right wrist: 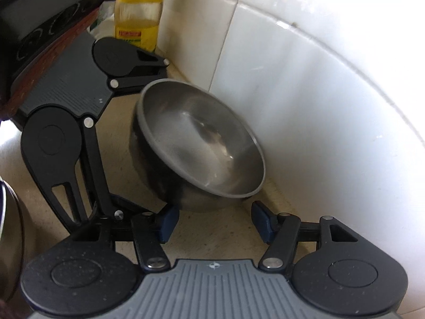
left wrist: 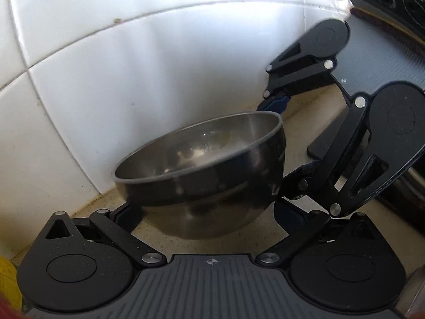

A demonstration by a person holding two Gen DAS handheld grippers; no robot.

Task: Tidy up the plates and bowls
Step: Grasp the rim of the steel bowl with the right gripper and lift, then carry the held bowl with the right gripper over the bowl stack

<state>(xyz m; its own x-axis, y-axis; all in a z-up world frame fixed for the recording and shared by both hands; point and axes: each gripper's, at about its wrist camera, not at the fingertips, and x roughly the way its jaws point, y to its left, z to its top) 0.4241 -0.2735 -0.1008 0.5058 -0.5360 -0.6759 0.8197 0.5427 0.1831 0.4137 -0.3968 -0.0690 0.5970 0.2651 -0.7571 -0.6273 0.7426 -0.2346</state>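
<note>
Steel bowl [left wrist: 202, 175] tilted, against tiled wall [left wrist: 132, 66], on table [right wrist: 212, 228]. My left gripper [left wrist: 207, 212] fingers clamp bowl's lower body. My right gripper [right wrist: 215, 219] fingers part-open, empty, just short of bowl. I'd steady tilt, lift clear of wall.

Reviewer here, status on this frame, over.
Left gripper clamped across steel bowl, bowl tilted. Right gripper open, empty, just short of bowl. Tiled wall close behind; nothing else in the way.
</note>
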